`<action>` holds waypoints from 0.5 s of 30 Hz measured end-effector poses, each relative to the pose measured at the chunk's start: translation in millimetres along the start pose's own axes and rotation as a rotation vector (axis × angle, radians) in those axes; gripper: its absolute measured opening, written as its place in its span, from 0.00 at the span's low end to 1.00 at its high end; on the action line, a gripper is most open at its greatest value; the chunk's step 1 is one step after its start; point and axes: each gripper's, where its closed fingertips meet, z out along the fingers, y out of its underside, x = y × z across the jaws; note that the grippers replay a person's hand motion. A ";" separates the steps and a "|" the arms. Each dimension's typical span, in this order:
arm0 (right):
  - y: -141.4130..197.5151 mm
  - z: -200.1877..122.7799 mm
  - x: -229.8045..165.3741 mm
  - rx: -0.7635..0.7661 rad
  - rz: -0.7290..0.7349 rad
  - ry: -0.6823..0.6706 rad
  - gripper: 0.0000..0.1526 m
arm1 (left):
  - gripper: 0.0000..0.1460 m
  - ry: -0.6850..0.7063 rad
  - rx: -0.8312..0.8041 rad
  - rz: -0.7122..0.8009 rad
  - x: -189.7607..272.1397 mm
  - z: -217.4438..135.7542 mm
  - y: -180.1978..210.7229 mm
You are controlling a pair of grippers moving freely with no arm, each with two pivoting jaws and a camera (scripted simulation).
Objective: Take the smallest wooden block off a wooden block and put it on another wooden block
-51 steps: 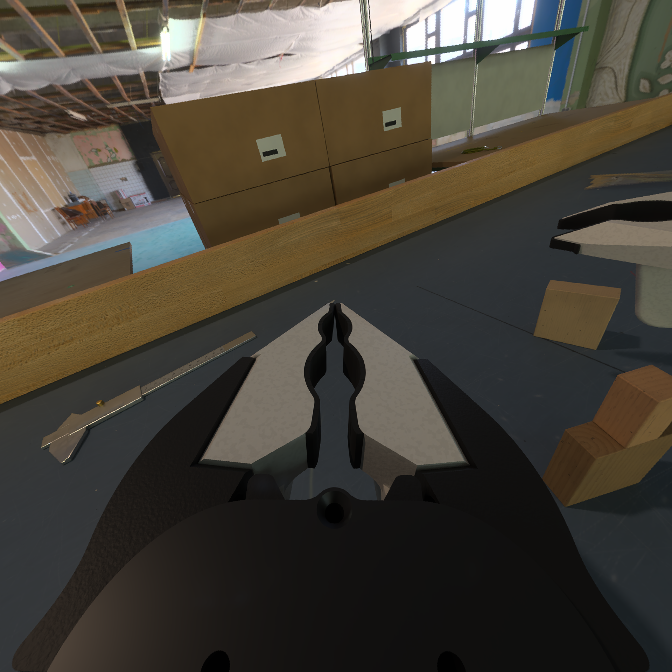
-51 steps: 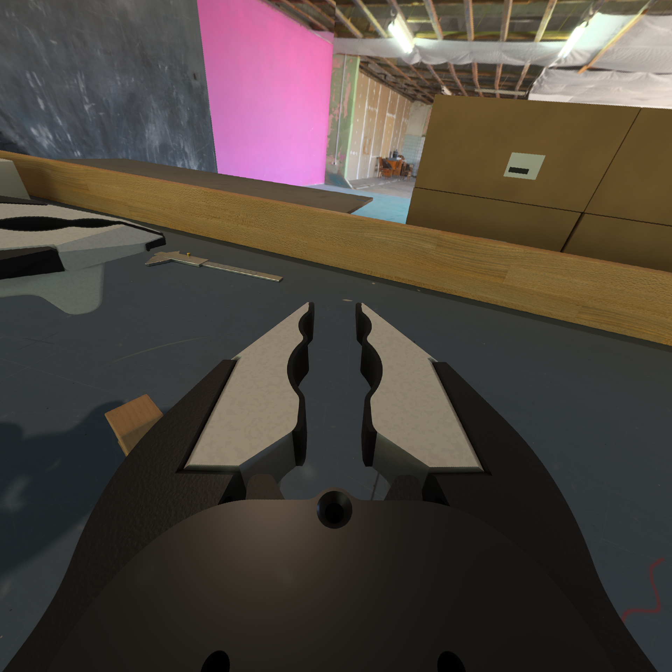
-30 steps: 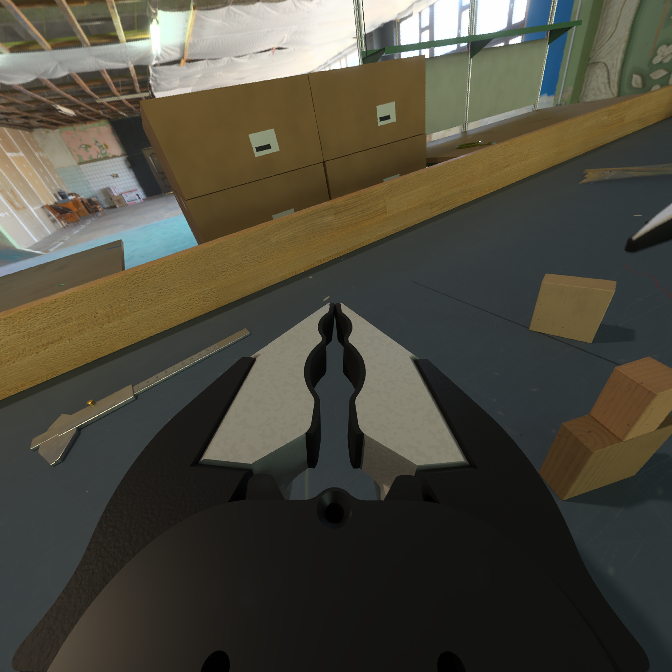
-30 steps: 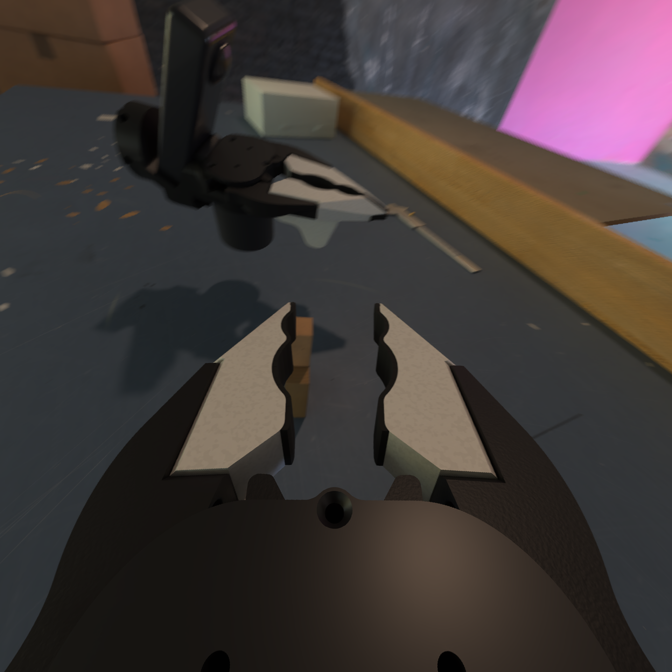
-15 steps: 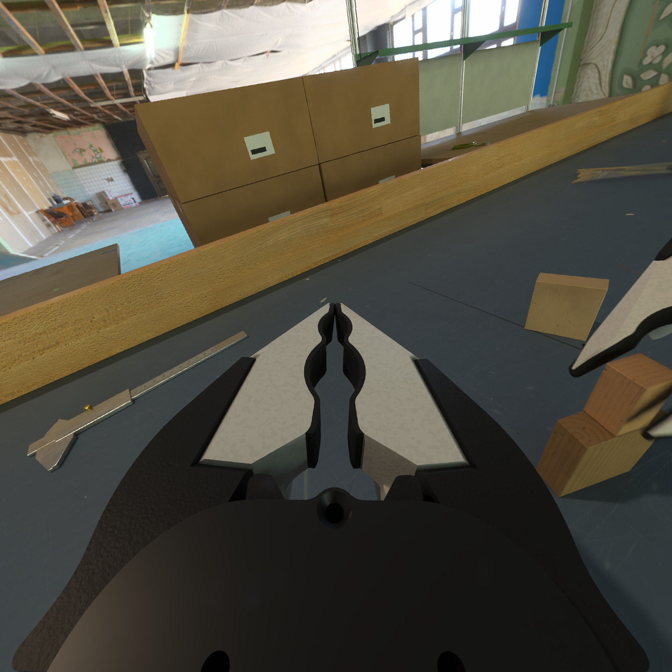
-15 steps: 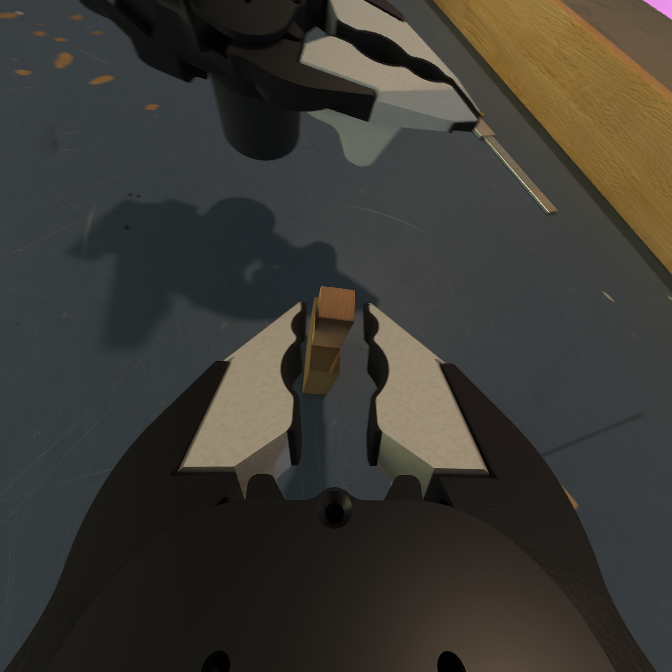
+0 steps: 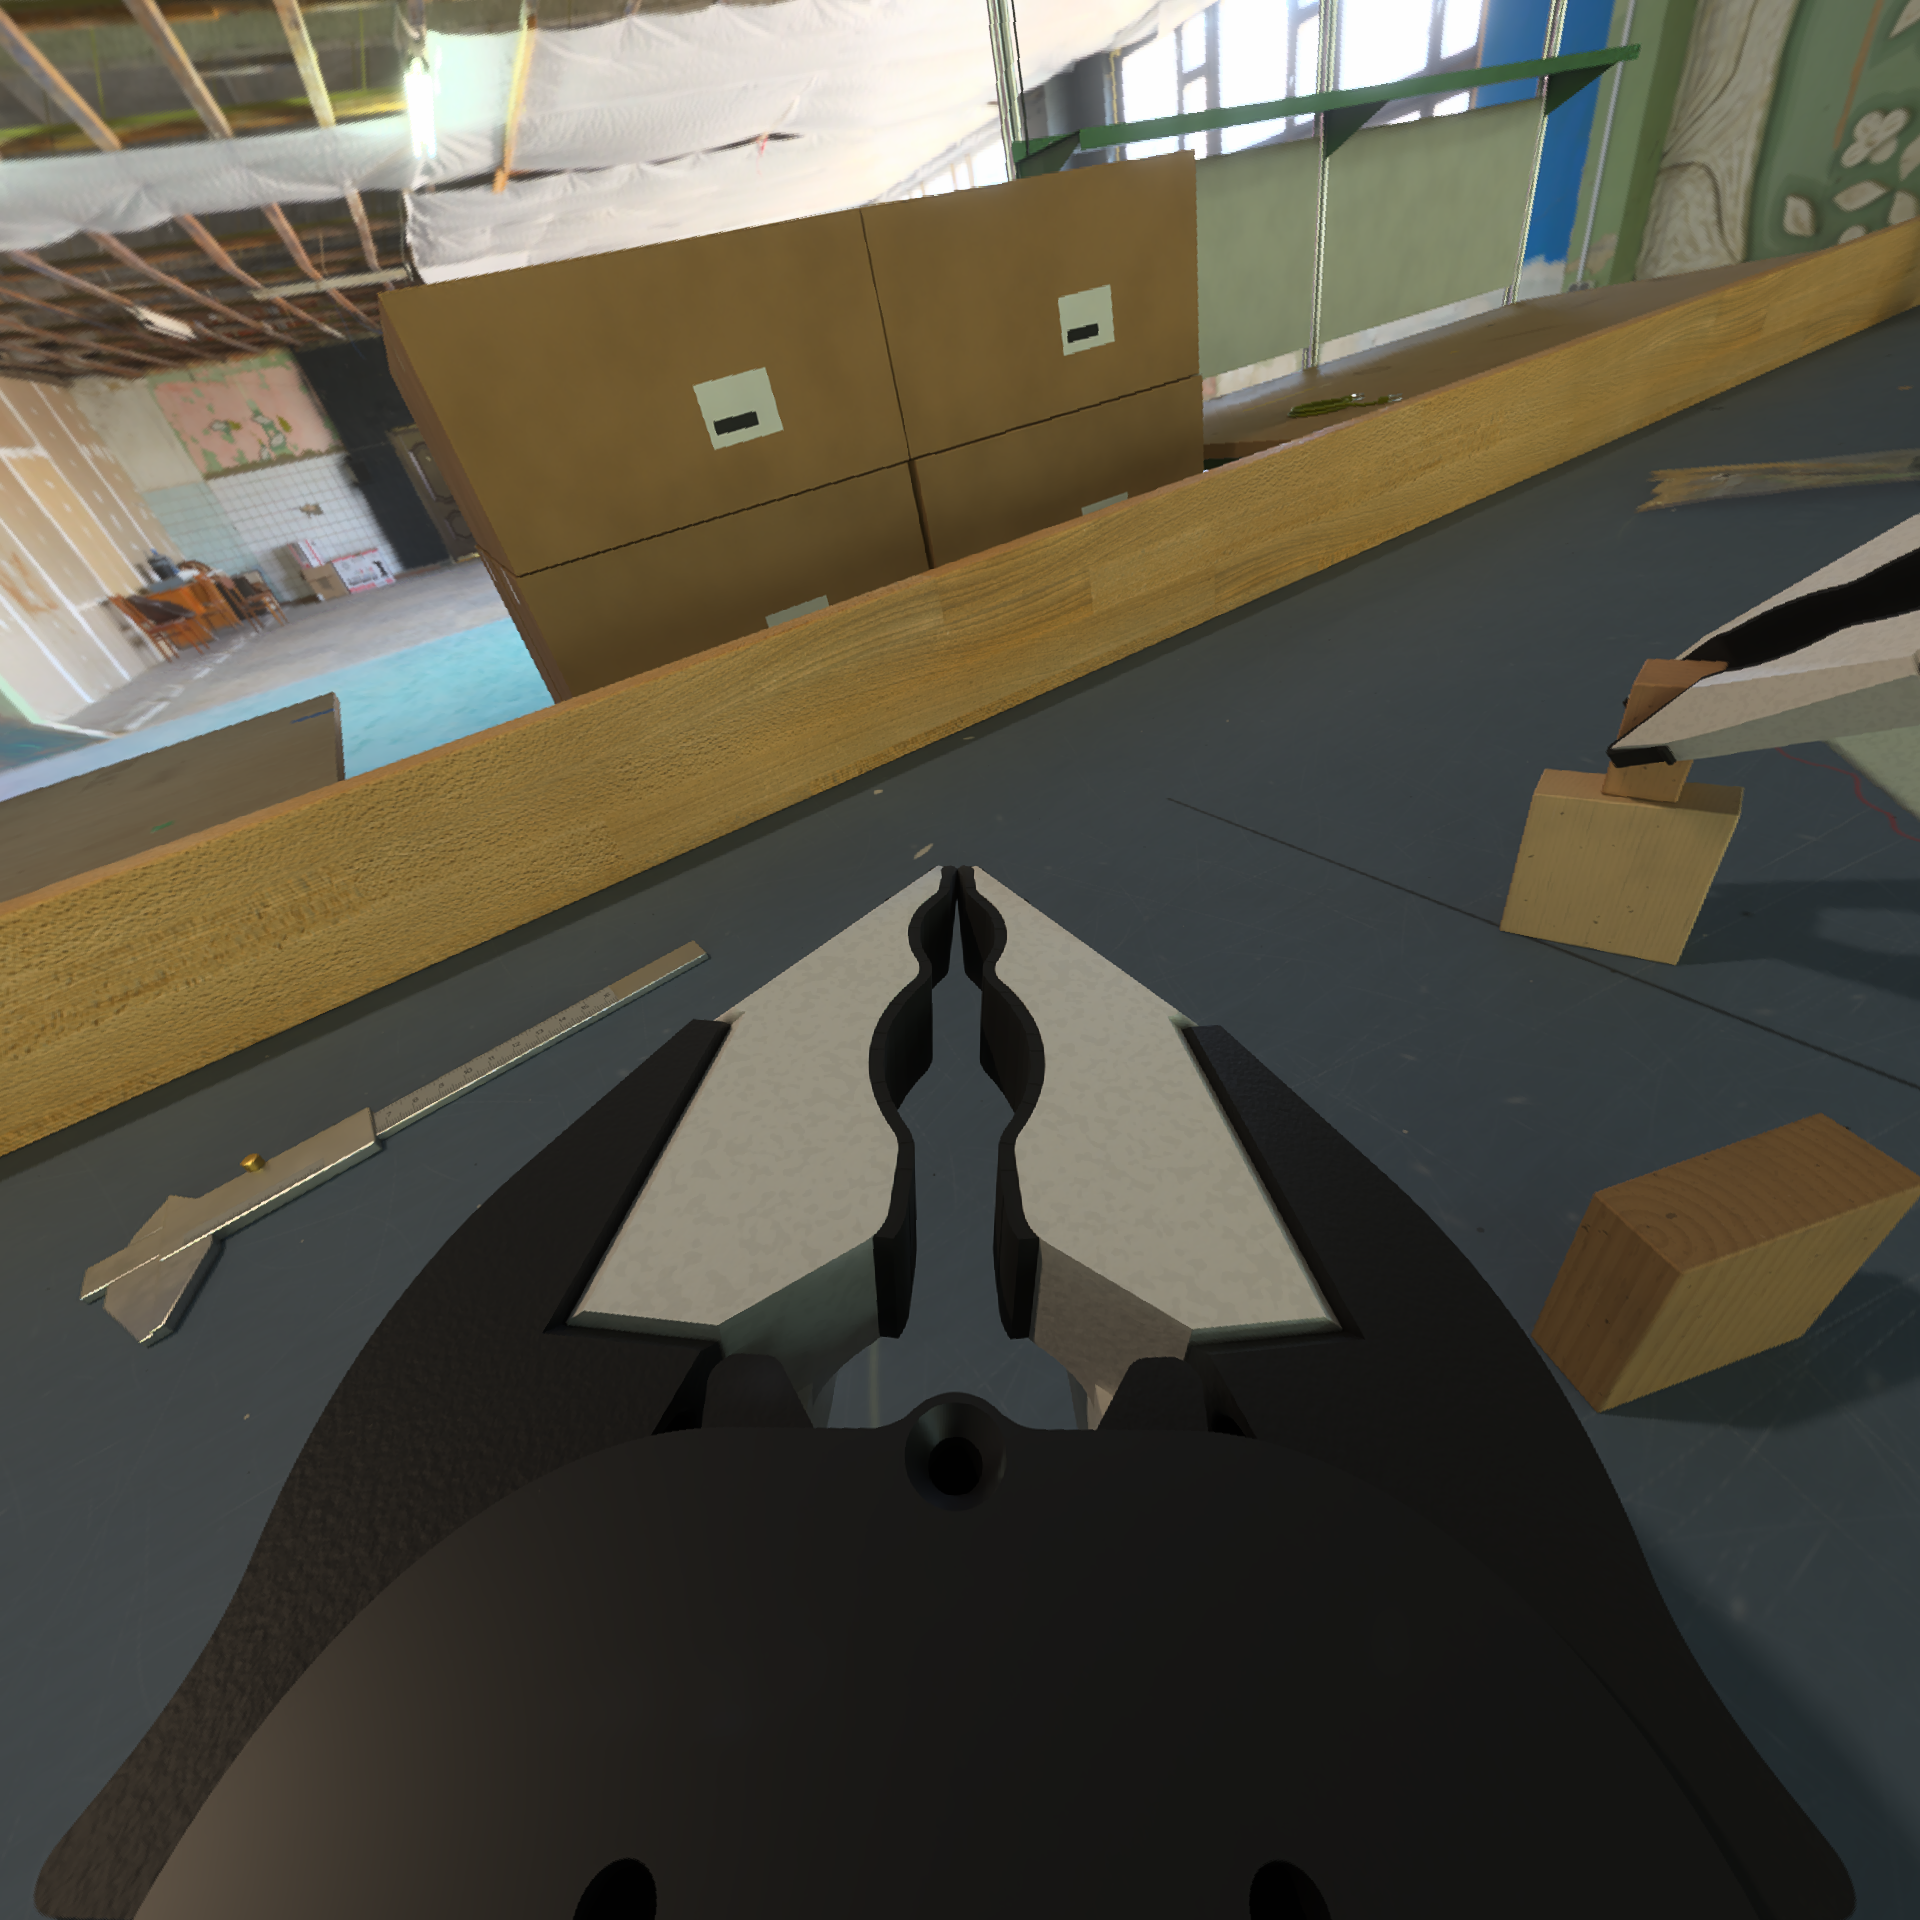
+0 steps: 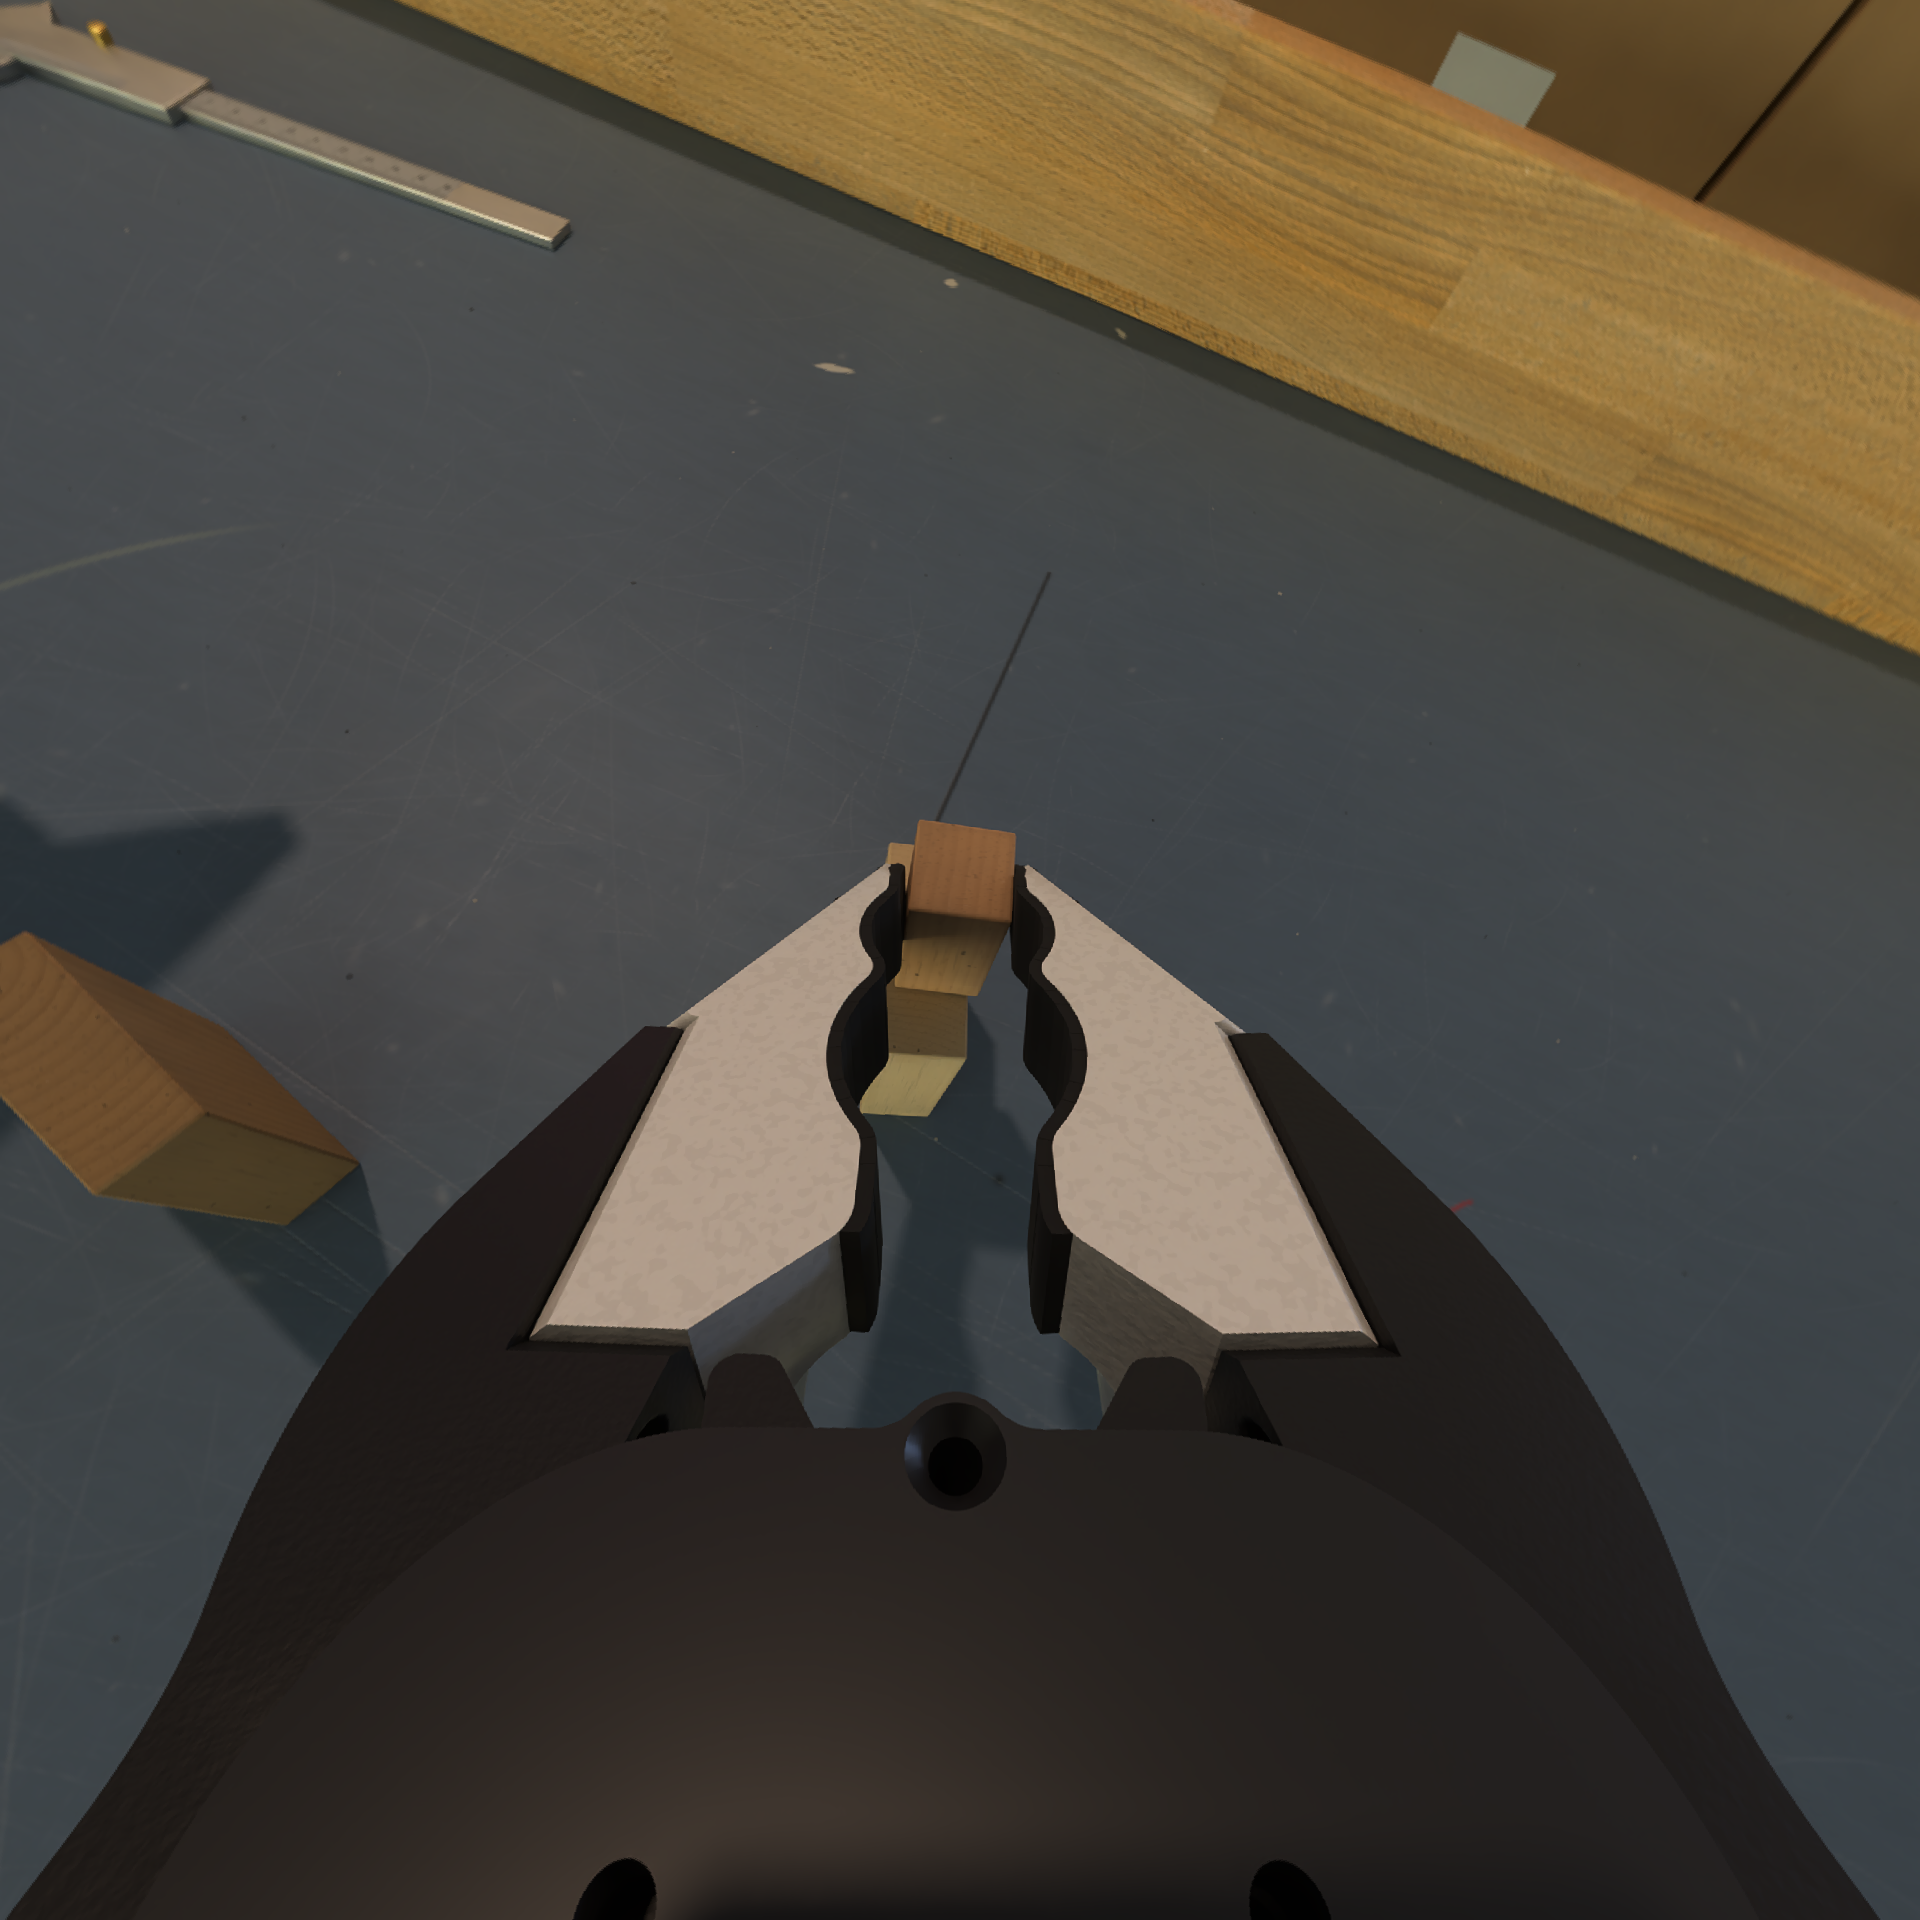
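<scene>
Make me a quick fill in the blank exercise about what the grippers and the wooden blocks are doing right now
1. The right gripper is shut on the ____ block.
2. That block sits over the ____ block, the lighter of the two big ones.
3. The left gripper is shut and holds ____.
4. The caliper lies on the ____ side of the left gripper.

Missing words: smallest; pale; nothing; left

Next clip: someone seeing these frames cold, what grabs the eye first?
First, the right gripper, shut on the small wooden block and holding it on top of the pale wooden block at the right of the dark table. Next, the darker wooden block standing bare nearer the shut, empty left gripper. A metal caliper lies to the left.
</scene>
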 end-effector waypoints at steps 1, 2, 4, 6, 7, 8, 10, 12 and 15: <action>0.4 0.3 1.3 -0.002 0.020 -0.001 0.13 | 0.00 -0.001 0.001 -0.001 -0.3 -0.1 -0.3; 0.6 0.4 2.3 -0.003 0.033 -0.004 0.13 | 0.00 -0.001 0.002 -0.001 -0.4 -0.2 -0.5; 0.8 0.4 3.6 0.003 0.040 -0.002 0.13 | 0.00 0.000 0.001 0.000 -0.1 -0.1 -0.2; 0.4 0.4 2.8 0.007 0.036 -0.006 0.13 | 0.00 0.002 -0.001 0.001 0.5 0.1 0.3; -0.2 0.4 2.1 0.010 0.033 -0.009 0.13 | 0.00 0.002 -0.001 0.002 0.6 0.0 0.3; -0.4 0.4 1.2 0.011 0.030 -0.011 0.13 | 0.00 0.002 0.000 0.003 0.6 0.0 0.1; -0.3 0.2 -1.1 0.006 0.022 -0.021 0.17 | 0.00 0.001 0.000 0.001 0.2 -0.1 -0.1; -0.8 -0.8 -2.9 0.006 0.017 -0.029 0.26 | 0.00 0.000 -0.001 -0.001 -0.2 0.0 0.3; -3.2 -2.9 -3.4 0.019 0.021 -0.034 0.28 | 0.00 0.002 -0.002 0.000 0.1 0.3 0.7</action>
